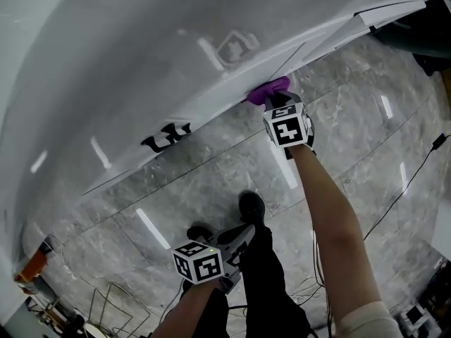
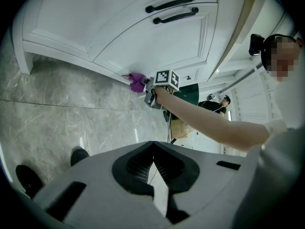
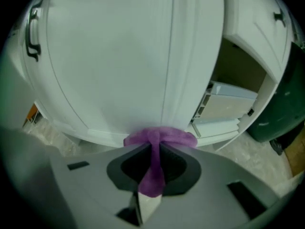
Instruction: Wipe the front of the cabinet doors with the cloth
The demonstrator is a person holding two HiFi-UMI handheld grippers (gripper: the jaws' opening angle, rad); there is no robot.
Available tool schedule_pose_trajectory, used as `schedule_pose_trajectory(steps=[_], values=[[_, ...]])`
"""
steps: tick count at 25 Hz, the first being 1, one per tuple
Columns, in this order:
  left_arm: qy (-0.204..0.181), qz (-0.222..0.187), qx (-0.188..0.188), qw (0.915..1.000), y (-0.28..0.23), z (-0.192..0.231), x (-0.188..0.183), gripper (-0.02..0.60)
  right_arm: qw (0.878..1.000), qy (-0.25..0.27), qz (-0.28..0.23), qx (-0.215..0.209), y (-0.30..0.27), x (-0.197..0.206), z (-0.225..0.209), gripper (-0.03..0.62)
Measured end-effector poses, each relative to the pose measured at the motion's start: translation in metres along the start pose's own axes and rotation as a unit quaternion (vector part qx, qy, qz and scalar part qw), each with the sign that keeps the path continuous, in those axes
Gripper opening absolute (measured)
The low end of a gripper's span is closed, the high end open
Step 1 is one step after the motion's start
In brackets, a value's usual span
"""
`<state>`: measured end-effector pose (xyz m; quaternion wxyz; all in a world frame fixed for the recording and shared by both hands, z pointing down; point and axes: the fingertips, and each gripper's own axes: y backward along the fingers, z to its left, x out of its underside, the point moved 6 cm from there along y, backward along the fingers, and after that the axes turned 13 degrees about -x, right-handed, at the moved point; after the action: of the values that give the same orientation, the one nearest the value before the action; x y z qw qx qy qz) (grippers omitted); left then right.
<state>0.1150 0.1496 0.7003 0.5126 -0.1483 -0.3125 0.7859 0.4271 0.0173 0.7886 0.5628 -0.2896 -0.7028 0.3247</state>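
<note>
My right gripper (image 1: 276, 98) is shut on a purple cloth (image 1: 267, 90), pressing it against the bottom rail of the white cabinet door (image 1: 162, 69). In the right gripper view the purple cloth (image 3: 159, 140) bunches at the jaw tips (image 3: 153, 144) against the door's (image 3: 119, 56) lower edge. The left gripper view shows the same cloth (image 2: 137, 81) low on the white door (image 2: 143, 37), with the right gripper (image 2: 148, 90) behind it. My left gripper (image 1: 239, 236) hangs low over the floor, jaws shut with nothing between them; its tips (image 2: 152, 144) meet.
Two black handles (image 2: 174, 9) sit near the top of the doors. To the right a cabinet door (image 3: 252, 27) stands open, showing shelves. Grey marble floor (image 1: 211, 174) lies below, with black shoes (image 1: 251, 206), cables (image 1: 409, 182) and a wire rack (image 1: 116, 308).
</note>
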Motion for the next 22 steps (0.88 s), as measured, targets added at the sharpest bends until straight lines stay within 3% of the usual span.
schedule_pose_trajectory(steps=[4,6,9,11,14,16,18,22], values=[[0.007,-0.027,0.007,0.9996,0.029,-0.029,-0.026,0.008,0.998,-0.050,-0.028,-0.020,0.070,-0.005,0.028,0.057],[-0.008,-0.038,0.005,0.9992,0.053,-0.047,-0.041,0.008,0.994,-0.083,-0.055,-0.046,0.121,-0.014,0.055,0.057],[-0.070,-0.041,-0.016,0.9965,0.104,-0.063,-0.066,0.008,0.978,-0.138,-0.106,-0.114,0.208,-0.040,0.122,0.057],[-0.133,-0.041,-0.041,0.9894,0.145,-0.070,-0.084,0.008,0.967,-0.138,-0.116,-0.182,0.257,-0.062,0.180,0.057],[-0.218,-0.048,-0.102,0.9695,0.213,-0.074,-0.092,0.008,0.942,-0.113,-0.089,-0.302,0.311,-0.082,0.265,0.058],[-0.243,-0.066,-0.133,0.9585,0.254,-0.076,-0.094,0.008,0.926,-0.088,-0.060,-0.362,0.338,-0.090,0.307,0.058],[-0.245,-0.098,-0.143,0.9537,0.294,-0.077,-0.099,0.008,0.911,-0.065,-0.038,-0.405,0.362,-0.101,0.342,0.058],[-0.227,-0.154,-0.153,0.9492,0.370,-0.073,-0.094,0.008,0.871,-0.081,-0.012,-0.484,0.399,-0.125,0.403,0.058]])
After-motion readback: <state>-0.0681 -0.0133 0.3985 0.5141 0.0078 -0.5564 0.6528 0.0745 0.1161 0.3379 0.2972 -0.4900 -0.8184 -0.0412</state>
